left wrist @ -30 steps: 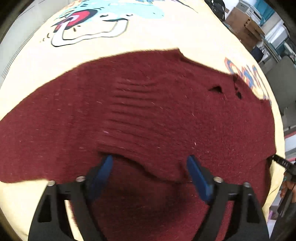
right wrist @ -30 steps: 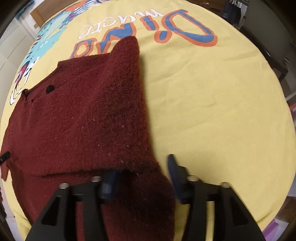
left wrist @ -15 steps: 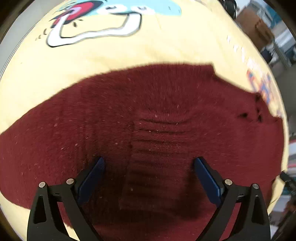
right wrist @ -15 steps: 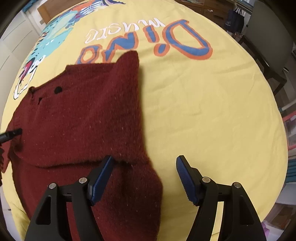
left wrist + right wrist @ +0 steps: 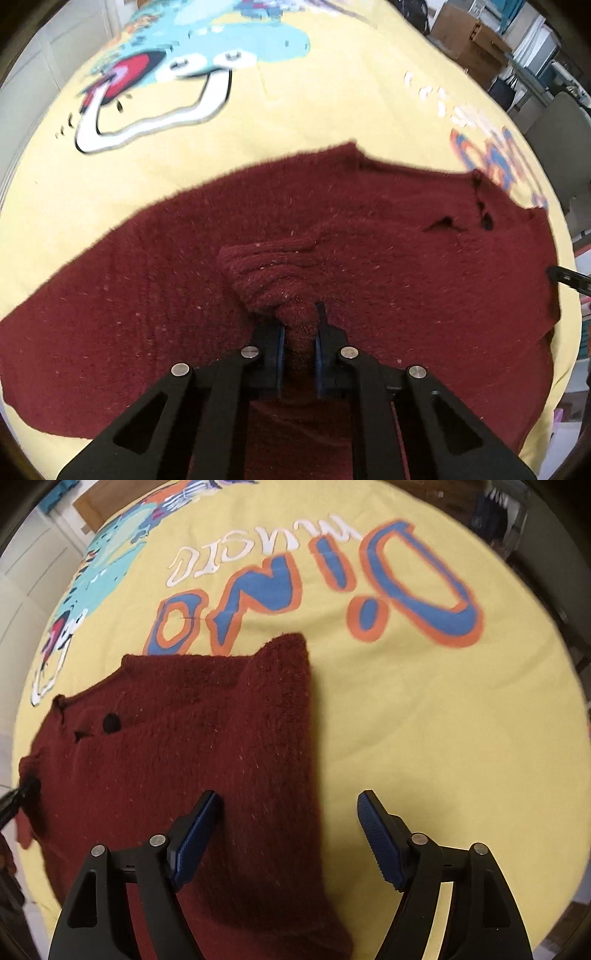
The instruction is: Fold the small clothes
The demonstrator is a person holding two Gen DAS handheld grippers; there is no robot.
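A dark red knit sweater (image 5: 369, 258) lies spread on a yellow cloth (image 5: 295, 110) that covers the counter. In the left wrist view a ribbed cuff (image 5: 269, 273) is bunched up into a ridge at the middle of the sweater, and the left tongs (image 5: 298, 332) are closed narrow on it, with the knit pinched between the blue pads (image 5: 318, 350). Two small dark holes (image 5: 443, 223) show in the knit to the far right.

In the right wrist view the sweater (image 5: 207, 746) fills the left half, its right edge folded over into a straight line running from far to near. A sleeve end (image 5: 284, 653) sticks up at the far corner, just touching the blue and orange lettering (image 5: 332, 590) printed on the cloth. The right tongs (image 5: 288, 834) stand wide, holding nothing: the left pad (image 5: 195, 834) is over the sweater's near part, the right pad (image 5: 376, 842) over bare cloth (image 5: 443, 738).

A cartoon dinosaur print (image 5: 184, 74) lies far left on the cloth.
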